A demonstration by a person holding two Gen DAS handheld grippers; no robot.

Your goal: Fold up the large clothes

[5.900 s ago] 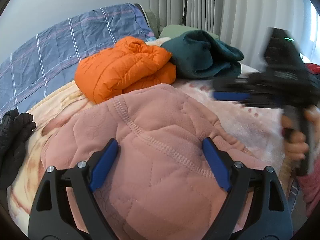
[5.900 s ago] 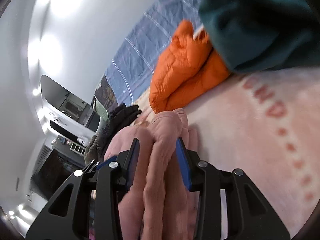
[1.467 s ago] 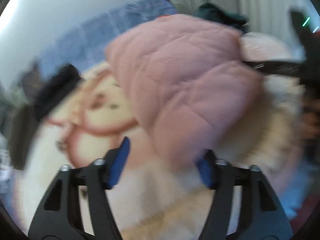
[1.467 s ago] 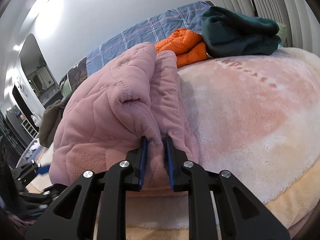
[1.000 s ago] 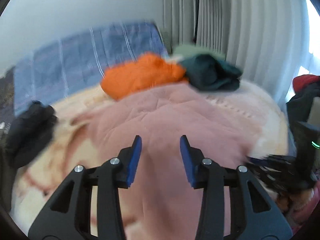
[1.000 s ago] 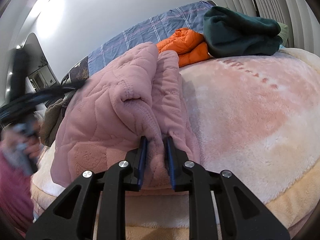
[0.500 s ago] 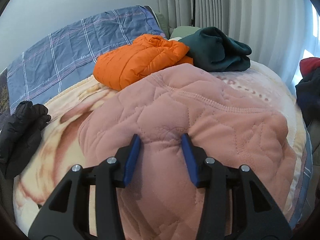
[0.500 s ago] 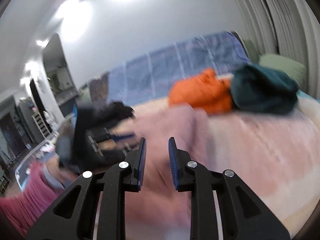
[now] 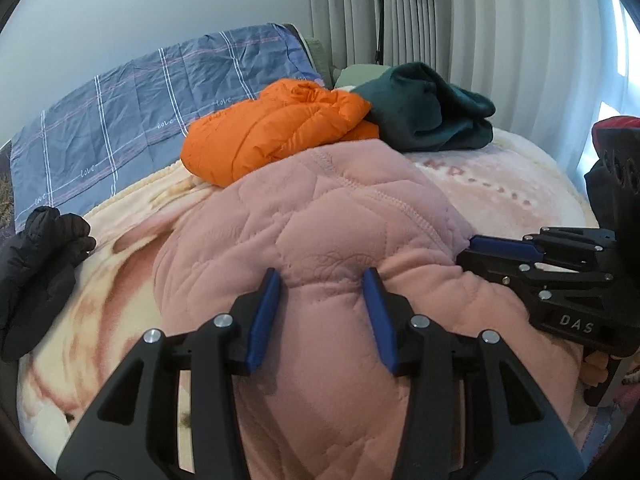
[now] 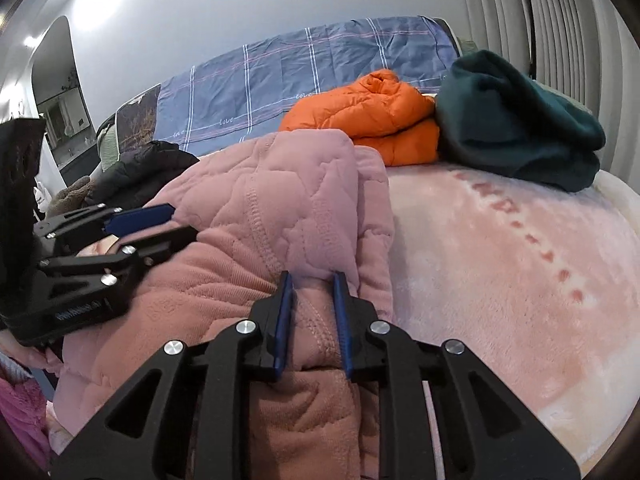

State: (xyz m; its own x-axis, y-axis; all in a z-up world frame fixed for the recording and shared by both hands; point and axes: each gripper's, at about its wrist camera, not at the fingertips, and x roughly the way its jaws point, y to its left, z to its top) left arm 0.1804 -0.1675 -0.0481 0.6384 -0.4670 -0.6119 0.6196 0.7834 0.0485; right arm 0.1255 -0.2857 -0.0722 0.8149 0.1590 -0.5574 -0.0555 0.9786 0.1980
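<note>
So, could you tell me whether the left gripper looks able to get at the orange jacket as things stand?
Probably not directly: the left gripper sits with the pink quilted garment bunched between its fingers, and that mound lies between it and the orange jacket.

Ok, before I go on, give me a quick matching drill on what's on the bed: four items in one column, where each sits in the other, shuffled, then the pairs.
Items:
1. pink quilted garment
2. orange puffer jacket
3. dark green garment
4. black jacket

Places:
A. far side, next to the curtain
B. left edge of the bed
C. nearest, with both grippers on it
D. in front of the blue plaid cover, touching the green one

Pairs: 1-C, 2-D, 3-A, 4-B
</note>
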